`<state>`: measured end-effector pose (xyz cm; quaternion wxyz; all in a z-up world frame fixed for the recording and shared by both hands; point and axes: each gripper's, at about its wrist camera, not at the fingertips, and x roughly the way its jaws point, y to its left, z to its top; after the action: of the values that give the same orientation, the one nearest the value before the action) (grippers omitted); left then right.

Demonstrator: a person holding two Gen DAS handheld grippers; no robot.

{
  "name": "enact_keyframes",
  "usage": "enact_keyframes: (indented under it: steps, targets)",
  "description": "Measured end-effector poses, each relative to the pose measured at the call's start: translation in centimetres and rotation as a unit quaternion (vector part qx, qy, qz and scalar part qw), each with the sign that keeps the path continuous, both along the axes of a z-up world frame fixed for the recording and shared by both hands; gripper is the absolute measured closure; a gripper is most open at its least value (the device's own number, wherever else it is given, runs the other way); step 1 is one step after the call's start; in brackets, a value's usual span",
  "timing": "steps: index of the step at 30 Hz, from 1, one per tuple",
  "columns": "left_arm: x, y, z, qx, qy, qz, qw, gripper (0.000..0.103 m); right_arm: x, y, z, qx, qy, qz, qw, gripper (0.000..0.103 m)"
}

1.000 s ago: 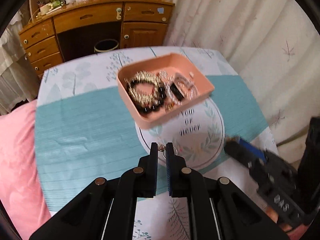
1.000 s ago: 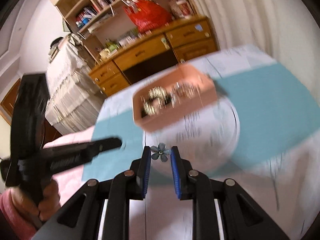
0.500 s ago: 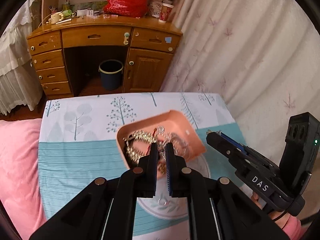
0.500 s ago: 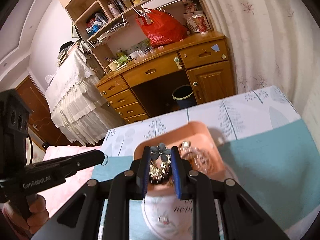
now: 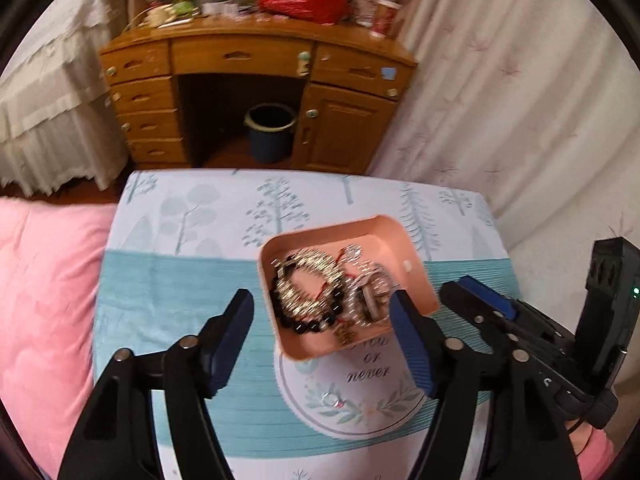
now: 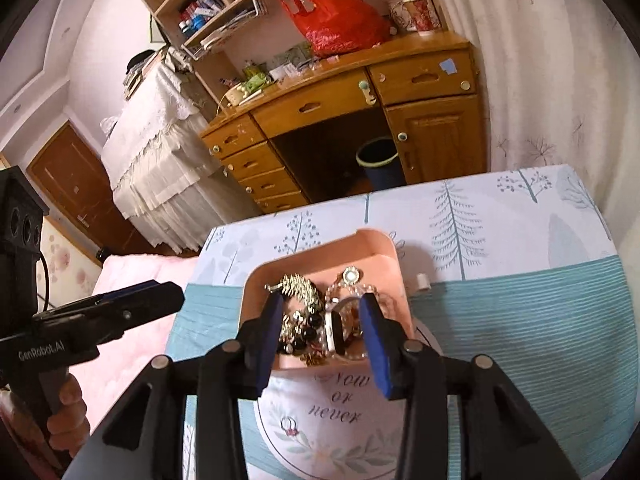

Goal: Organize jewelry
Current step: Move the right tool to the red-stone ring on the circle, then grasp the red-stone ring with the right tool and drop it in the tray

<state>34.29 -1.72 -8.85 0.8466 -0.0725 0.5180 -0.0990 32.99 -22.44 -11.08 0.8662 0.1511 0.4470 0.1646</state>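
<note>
Over the pink tray (image 6: 390, 258) of jewelry (image 5: 316, 292) mid-table, both the left gripper (image 5: 322, 320) and right gripper (image 6: 320, 330) hang spread and empty; best go next for the earrings (image 6: 288, 426) on the round mat's (image 6: 400, 440) near edge, pinching low and gently.

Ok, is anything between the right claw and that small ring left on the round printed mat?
Nothing visible. The small ring lies bare on the round printed mat, nearer than the pink plastic tray, below the open right claw.
</note>
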Motion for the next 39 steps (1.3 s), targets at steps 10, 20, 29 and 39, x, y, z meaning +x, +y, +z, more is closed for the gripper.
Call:
enact_keyframes:
  steps: [10, 20, 29, 39]
  targets:
    - [-5.4, 3.8, -2.0, 0.021, 0.056, 0.072, 0.9956, 0.029, -2.5, 2.4, -1.6, -0.032, 0.011, 0.050, 0.998, 0.063]
    - [-12.4, 6.5, -5.1, 0.034, 0.117, 0.132, 0.9838, 0.028, -5.5, 7.1, -6.1, -0.107, 0.028, 0.135, 0.985, 0.063]
    - [-15.9, 7.3, -6.6, 0.022, 0.149, 0.156, 0.9762, 0.028, -7.2, 8.7, -8.7, -0.128, 0.033, 0.176, 0.975, 0.077]
    - [-16.5, 7.8, -6.7, 0.022, 0.151, 0.169, 0.9738, 0.028, -7.1, 9.9, -9.4, -0.143, 0.018, 0.201, 0.969, 0.095]
